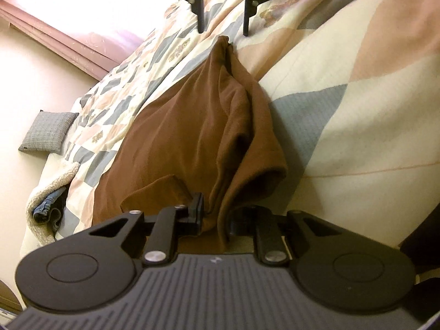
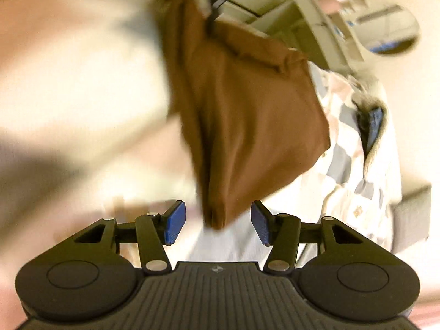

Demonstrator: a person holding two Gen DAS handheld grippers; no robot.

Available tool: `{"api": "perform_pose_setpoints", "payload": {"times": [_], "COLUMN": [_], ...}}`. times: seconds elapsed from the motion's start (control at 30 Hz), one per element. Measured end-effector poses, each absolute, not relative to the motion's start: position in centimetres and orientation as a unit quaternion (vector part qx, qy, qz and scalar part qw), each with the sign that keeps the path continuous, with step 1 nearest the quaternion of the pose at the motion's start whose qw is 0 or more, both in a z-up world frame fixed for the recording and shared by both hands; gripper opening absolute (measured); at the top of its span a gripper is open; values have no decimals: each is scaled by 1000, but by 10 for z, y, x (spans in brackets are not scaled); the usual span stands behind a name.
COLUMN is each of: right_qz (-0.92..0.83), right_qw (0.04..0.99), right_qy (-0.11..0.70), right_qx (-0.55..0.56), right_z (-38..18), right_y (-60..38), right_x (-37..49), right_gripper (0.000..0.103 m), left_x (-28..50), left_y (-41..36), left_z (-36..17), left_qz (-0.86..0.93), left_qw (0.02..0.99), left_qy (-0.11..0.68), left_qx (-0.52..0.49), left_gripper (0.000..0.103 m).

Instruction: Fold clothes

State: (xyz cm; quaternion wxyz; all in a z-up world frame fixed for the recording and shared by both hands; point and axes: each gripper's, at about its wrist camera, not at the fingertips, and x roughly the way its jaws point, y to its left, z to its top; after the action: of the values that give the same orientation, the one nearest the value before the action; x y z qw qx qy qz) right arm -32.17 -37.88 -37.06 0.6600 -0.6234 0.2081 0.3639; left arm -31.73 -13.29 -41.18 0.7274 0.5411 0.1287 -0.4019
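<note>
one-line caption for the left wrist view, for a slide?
Left gripper clamps one end of a brown garment stretched over a patchwork quilt; open right gripper at its far tip.

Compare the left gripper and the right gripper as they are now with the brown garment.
The left gripper is shut on the brown garment, with cloth bunched between its fingers; the right gripper is open, its blue pads apart and gripping nothing. The left view is sharp, while the right view is blurred. Both point toward the same garment, over the patchwork quilt.
</note>
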Motion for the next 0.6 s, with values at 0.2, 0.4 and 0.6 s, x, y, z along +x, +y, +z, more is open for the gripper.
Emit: {"api": "perform_pose_setpoints", "payload": {"times": [0.2,0.4,0.6], "right_qz": [402,463,455], "right_qw": [639,629,685], "right_qy": [176,278,322], "right_qx": [-631,-560,-470], "right_z": [-397,-325,-246], "right_y": [-374,-362,-323], "right_x": [-302,-230,-98], "right_gripper": [32,6,7], "left_x": [-316,-296,-194], "left_y": [-131,-119,-76], "left_z": [-409,-372,-288], "left_qz": [-416,-447,-416], "left_qw": [718,731,821], "left_qy": [130,164,302], "left_qx": [543,489,248], "left_gripper": [13,10,10]}}
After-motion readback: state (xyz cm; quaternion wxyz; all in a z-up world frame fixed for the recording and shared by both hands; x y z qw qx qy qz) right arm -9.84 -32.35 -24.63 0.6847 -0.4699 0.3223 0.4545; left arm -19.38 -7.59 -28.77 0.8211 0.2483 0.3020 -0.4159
